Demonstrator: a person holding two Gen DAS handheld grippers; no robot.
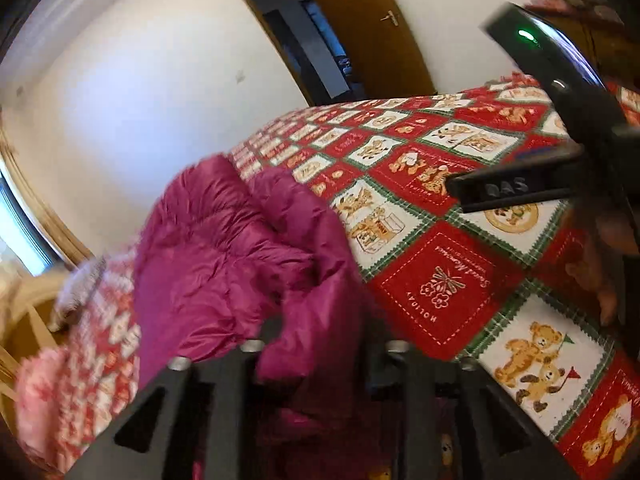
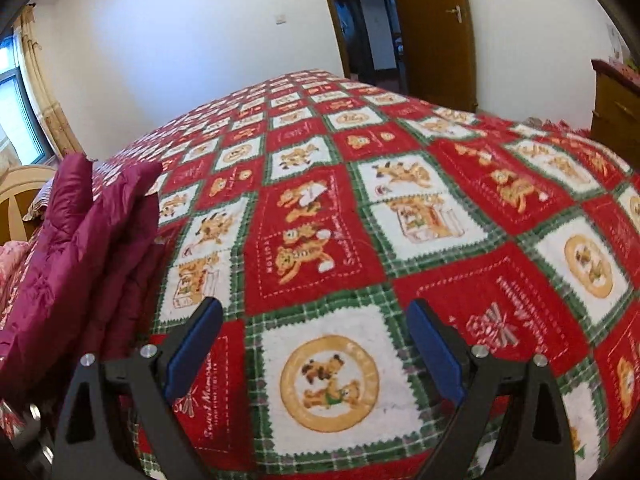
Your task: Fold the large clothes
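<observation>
A magenta puffy jacket (image 1: 224, 248) is bunched up and lifted over the left part of the bed. My left gripper (image 1: 320, 344) is shut on a fold of it, and the fabric hides the fingertips. In the right wrist view the jacket (image 2: 80, 240) hangs at the left edge. My right gripper (image 2: 316, 312) is open and empty above the red, white and green teddy-bear blanket (image 2: 360, 220); its blue pads (image 2: 192, 352) stand wide apart. The right gripper also shows in the left wrist view (image 1: 520, 188) at the right, over the blanket (image 1: 440, 272).
A white wall (image 2: 180, 60) and an open brown door (image 2: 432, 32) stand beyond the bed. A window with curtain (image 2: 24, 100) is at the left. A wooden dresser (image 2: 616, 108) is at the right. A pink pillow (image 1: 40, 392) and headboard (image 2: 20, 196) lie at the left.
</observation>
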